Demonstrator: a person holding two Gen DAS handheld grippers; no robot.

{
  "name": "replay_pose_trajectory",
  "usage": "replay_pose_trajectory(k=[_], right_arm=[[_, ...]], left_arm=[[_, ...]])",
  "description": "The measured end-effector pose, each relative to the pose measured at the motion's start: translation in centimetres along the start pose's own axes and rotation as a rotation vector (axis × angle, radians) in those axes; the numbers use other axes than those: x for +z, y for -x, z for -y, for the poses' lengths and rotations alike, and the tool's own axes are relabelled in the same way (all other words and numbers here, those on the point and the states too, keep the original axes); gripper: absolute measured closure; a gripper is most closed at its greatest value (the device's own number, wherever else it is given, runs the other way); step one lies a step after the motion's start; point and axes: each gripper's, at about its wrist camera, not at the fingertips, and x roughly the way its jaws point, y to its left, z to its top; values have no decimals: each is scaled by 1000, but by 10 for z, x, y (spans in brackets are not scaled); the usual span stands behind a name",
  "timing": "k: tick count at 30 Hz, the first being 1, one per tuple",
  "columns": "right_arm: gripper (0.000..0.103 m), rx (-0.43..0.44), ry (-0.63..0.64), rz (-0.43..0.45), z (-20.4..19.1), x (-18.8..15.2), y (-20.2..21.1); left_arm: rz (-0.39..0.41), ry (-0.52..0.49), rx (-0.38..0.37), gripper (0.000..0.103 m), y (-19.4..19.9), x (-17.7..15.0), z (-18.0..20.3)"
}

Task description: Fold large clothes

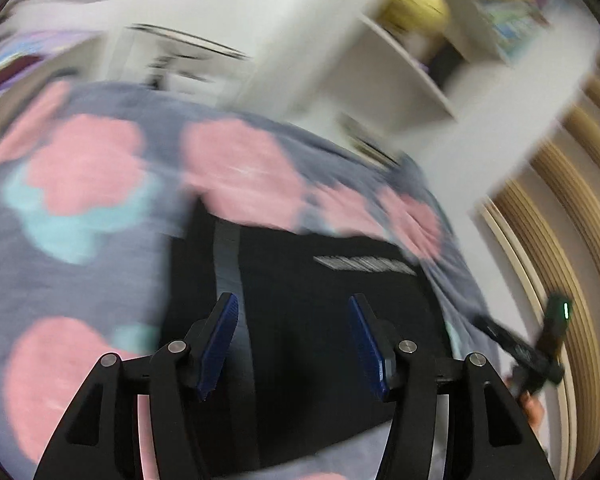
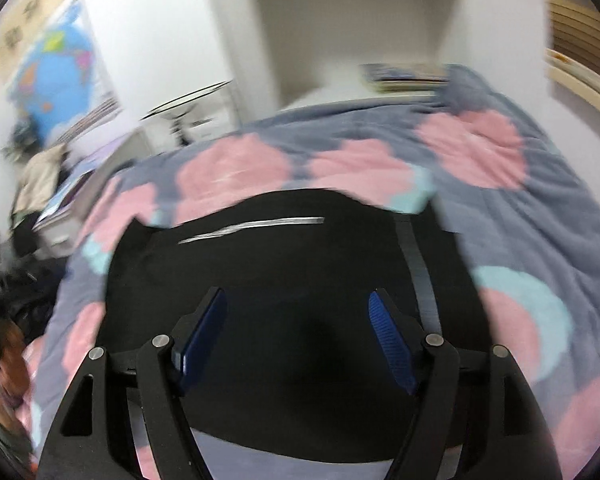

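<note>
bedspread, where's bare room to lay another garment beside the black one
The flowered bedspread is bare to the right of the black garment, out to the bed edge, and in the strip beyond it toward the white shelf. The near middle is taken by the garment.

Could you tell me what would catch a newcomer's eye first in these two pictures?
First the black garment, lying flat in the middle of the blanket with its big pink flowers. Next the open blue-padded tongs, left and right, low in each view above the garment with nothing between them. A white shelf stands behind.
</note>
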Motion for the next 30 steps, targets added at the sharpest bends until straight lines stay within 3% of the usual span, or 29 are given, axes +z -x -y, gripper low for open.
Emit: replay_pose_trajectory(k=[3,4,6,7,8,10,12,15,19,20,22,24,25,27,28,30], right_arm=[[27,-67,93,-43,-38,-2,-40],[28,-85,107,-120,-44,-6,-67],[26,-96,71,-235,-39,-20,-114],[24,-111,72,-259,-39,-27,-131],[24,-120,70,-264,-37,-32,-142],[22,-125,48,-245,-35,-36,-152],[21,-128,36,-233,-36,-36,-154],[21,-93,49,-226,-34,-35,-149],[22,56,-41,-193,-18,-19,-112],[22,74,-66,-164,-12,-12,-103],[20,26,-111,-76,5,10,-85],[15,-62,-157,-26,25,29,-87],[15,-91,-198,-42,39,37,-98],[15,-108,-286,-143,71,38,-135],[13,-87,-335,-216,85,31,-158],[13,-42,-388,-236,103,19,-180]], left_arm=[[-100,-75,-18,44,-48,-29,44],[-150,-91,7,44,-70,-41,51],[-241,-95,72,44,-105,-60,52],[-272,-86,111,44,-123,-66,44],[-294,-43,104,44,-136,-68,32],[-313,72,48,46,-148,-64,7],[-317,125,43,68,-151,-60,-8],[-303,112,7,71,-143,-61,-13],[-269,109,-53,73,-117,-50,-8],[-240,88,-43,71,-109,-43,-4],[-139,18,-7,58,-88,-18,13],[-60,-31,23,29,-78,3,24],[-31,-51,56,26,-79,17,25],[-45,-46,125,26,-97,38,13],[-97,-5,200,27,-116,45,-1],[-234,109,276,31,-153,43,-36]])
